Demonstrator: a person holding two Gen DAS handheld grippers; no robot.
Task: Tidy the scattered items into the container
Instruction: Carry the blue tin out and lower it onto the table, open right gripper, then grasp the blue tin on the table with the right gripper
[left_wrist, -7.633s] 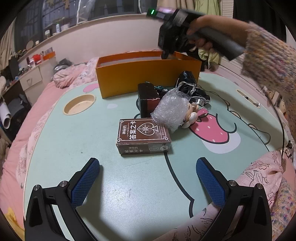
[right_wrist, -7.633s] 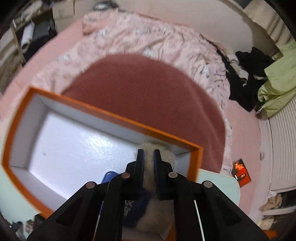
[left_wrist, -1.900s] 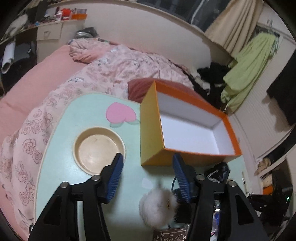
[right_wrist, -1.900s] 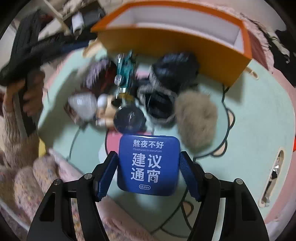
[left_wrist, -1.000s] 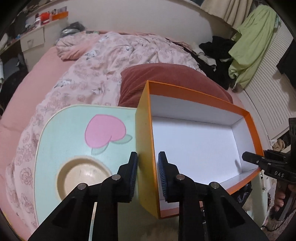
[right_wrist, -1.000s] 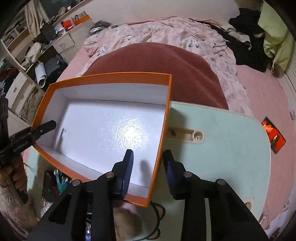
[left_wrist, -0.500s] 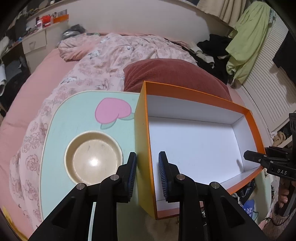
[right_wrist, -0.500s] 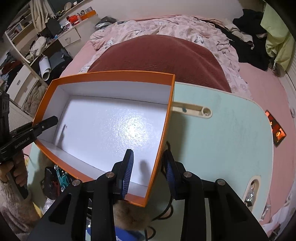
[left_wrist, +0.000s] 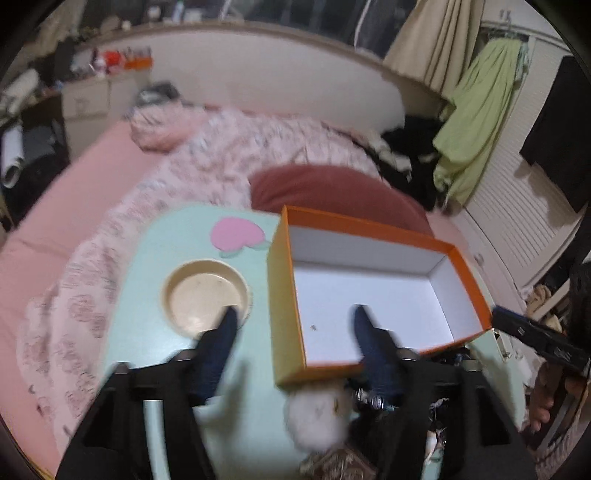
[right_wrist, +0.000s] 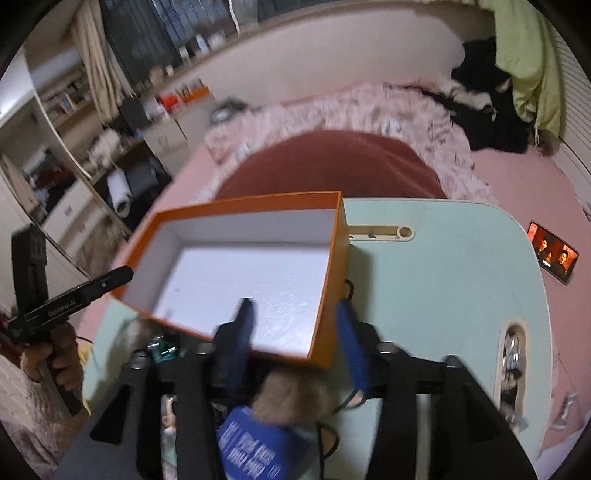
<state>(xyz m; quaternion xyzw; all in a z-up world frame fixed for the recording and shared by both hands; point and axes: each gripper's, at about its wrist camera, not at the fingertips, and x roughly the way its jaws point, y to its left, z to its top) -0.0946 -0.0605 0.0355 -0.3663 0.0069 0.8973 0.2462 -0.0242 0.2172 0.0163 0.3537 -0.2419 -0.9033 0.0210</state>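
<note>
The left gripper pointed downward, its jaws opening, pads apart. The right gripper also angled down, jaws opening. Each showed at the edge of the other's view, held by a hand.

A mint-green table with a pink heart print stands on a bed covered by a pink sheet, with a floral pink quilt and a dark red cushion beyond its far edge. Behind the bed runs a pale curved wall under dark windows with cream curtains. A green garment hangs by white slatted doors; cluttered shelves and drawers line the other side.
</note>
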